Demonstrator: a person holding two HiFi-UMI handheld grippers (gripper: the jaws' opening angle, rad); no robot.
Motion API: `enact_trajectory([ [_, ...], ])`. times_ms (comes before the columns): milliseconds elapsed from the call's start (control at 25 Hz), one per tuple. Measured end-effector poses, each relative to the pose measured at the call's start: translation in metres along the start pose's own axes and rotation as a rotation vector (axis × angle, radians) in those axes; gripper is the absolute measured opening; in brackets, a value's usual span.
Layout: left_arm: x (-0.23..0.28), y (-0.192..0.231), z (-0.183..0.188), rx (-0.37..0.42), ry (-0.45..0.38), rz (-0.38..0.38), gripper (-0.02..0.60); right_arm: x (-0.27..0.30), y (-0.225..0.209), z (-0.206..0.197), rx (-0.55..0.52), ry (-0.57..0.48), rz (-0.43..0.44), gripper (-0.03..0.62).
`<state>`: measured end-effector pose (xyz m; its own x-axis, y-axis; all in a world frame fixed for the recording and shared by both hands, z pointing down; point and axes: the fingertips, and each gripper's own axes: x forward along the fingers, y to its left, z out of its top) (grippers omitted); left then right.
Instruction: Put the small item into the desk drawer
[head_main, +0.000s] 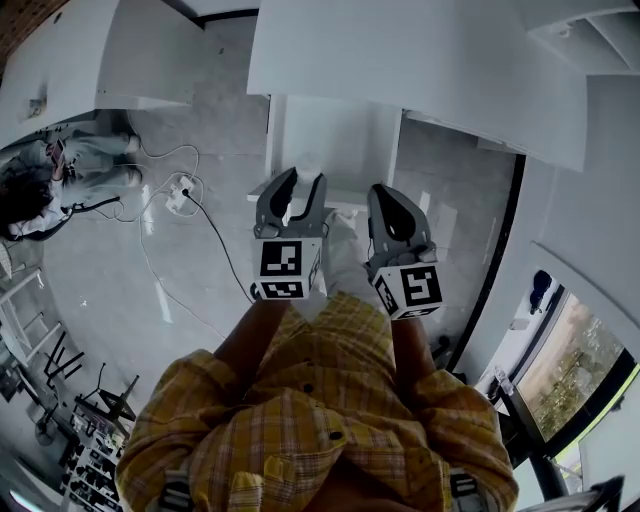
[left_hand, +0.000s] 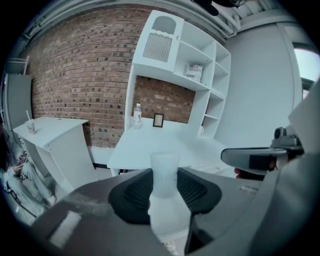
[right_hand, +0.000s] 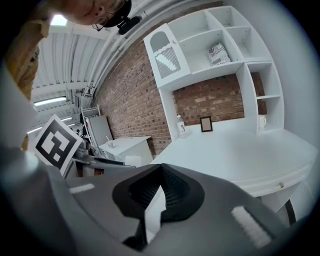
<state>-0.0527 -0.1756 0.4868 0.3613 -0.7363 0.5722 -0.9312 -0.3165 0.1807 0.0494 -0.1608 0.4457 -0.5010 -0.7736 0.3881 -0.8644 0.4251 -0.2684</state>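
Observation:
My left gripper (head_main: 293, 196) (left_hand: 165, 176) is shut on a small translucent white container (left_hand: 164, 167), which stands upright between the black ribbed pads; it shows as a white sliver (head_main: 296, 207) in the head view. My right gripper (head_main: 398, 212) (right_hand: 161, 170) is shut, its tips meet and nothing is between them. Both are held side by side at chest height above the floor, short of the white desk (head_main: 420, 60) (left_hand: 150, 145) (right_hand: 240, 155). A drawer front with a small knob (right_hand: 281, 185) runs under the desk's edge and looks closed.
A white shelf unit (left_hand: 175, 50) stands on the desk, with a bottle (left_hand: 137, 116) and a picture frame (left_hand: 158, 120) at the back. A second white desk (head_main: 100, 50) is to the left. A person (head_main: 50, 185) sits on the floor near cables and a power strip (head_main: 180, 195).

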Motion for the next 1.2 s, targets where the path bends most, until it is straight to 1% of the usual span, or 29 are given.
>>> enact_trajectory([
  [400,0.045,0.010,-0.032,-0.029,0.073,0.028,0.164,0.023,-0.019,-0.027,0.018,0.043,0.022,-0.002],
  [720,0.085,0.021,-0.062,-0.047,0.148,0.051,0.164,0.037,-0.039,-0.037,0.045,0.054,0.000,-0.002],
  [960,0.107,0.027,-0.084,-0.038,0.202,0.061,0.164,0.040,-0.048,-0.050,0.059,0.069,-0.006,-0.002],
  [1200,0.123,0.035,-0.108,-0.075,0.262,0.072,0.164,0.044,-0.049,-0.066,0.069,0.098,-0.003,-0.002],
])
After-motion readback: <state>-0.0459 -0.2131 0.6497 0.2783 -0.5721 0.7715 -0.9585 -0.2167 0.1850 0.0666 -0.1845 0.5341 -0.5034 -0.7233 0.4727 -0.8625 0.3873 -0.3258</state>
